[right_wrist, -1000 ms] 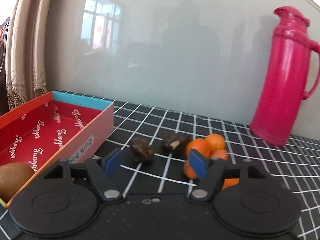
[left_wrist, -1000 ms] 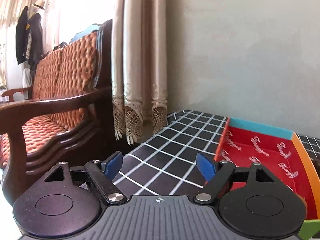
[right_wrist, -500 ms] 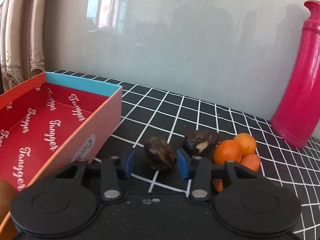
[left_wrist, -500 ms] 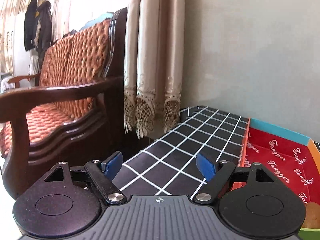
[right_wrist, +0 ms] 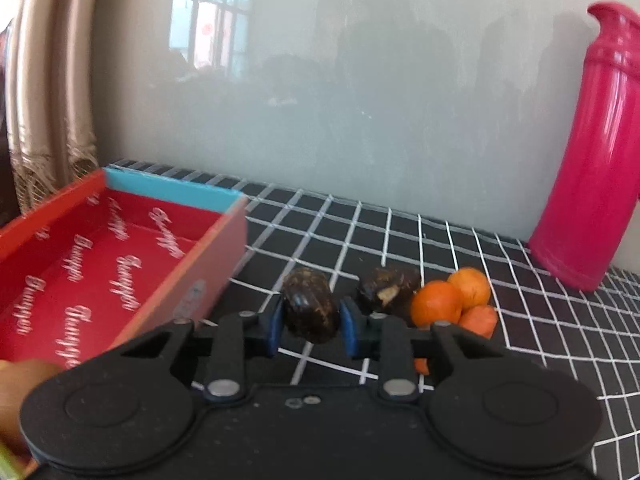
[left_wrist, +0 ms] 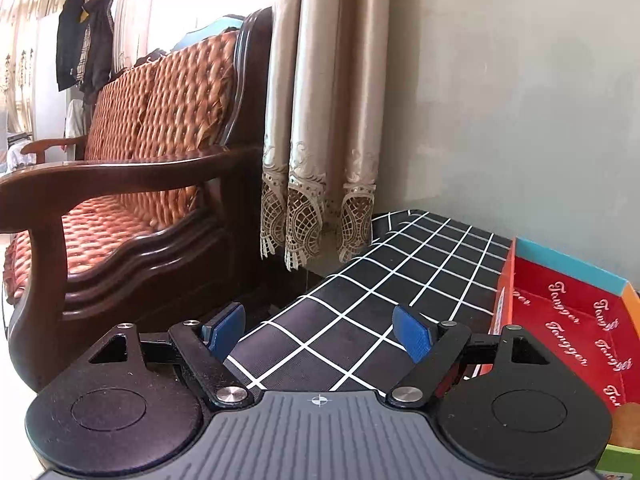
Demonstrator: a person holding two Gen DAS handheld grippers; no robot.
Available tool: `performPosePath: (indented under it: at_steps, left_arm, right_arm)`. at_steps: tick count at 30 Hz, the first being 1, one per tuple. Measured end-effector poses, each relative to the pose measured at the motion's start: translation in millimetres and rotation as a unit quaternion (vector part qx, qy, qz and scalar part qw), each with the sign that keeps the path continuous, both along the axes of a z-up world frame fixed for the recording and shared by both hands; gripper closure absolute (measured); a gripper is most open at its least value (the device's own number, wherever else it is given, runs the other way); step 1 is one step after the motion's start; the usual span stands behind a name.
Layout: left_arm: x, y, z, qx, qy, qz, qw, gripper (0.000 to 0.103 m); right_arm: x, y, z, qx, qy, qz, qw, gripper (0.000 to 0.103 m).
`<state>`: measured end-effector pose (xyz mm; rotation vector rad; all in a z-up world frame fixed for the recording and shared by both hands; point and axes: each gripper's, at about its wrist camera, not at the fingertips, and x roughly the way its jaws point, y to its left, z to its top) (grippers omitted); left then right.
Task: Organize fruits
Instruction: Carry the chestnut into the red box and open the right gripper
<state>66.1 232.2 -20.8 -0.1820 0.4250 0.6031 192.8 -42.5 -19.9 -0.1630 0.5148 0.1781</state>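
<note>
In the right wrist view my right gripper [right_wrist: 310,326] is shut on a dark brown wrinkled fruit [right_wrist: 310,306], its blue pads pressed on both sides. A second dark fruit [right_wrist: 386,286] lies just right of it, beside a small pile of oranges [right_wrist: 452,300]. The red open box [right_wrist: 80,256] with a blue far wall stands to the left; a brown kiwi [right_wrist: 24,376] shows at its near corner. My left gripper [left_wrist: 320,332] hangs open over the black checked cloth [left_wrist: 400,276], nothing between its fingers. The same red box [left_wrist: 576,320] is at its right.
A tall pink thermos [right_wrist: 592,152] stands at the back right against the pale wall. A wooden sofa [left_wrist: 132,184] with orange cushions sits left of the table edge, with lace curtains [left_wrist: 324,120] behind it. A green edge [left_wrist: 620,460] shows at the lower right.
My right gripper closed from open onto the dark fruit and has lifted slightly with it. The left gripper drifted left, so the red box slid toward the right edge of its view.
</note>
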Motion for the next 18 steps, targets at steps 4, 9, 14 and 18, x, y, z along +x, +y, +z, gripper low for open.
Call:
performPosePath:
  at_steps: [4, 9, 14, 18]
  left_arm:
    - [-5, -2, 2, 0.000, -0.001, -0.008, 1.0000, 0.022]
    - [-9, -3, 7, 0.003, -0.006, -0.006, 1.0000, 0.022]
    - [-13, 1, 8, 0.008, -0.004, -0.003, 1.0000, 0.022]
    - [-15, 5, 8, 0.009, 0.000, 0.002, 1.0000, 0.021]
  right_arm:
    - [-27, 17, 18, 0.005, -0.033, 0.041, 0.999, 0.075]
    - [-47, 43, 23, 0.000, -0.044, 0.089, 0.995, 0.075]
    - [-50, 56, 22, 0.007, -0.032, 0.102, 0.994, 0.075]
    - [-49, 67, 13, -0.011, -0.023, 0.090, 0.996, 0.068]
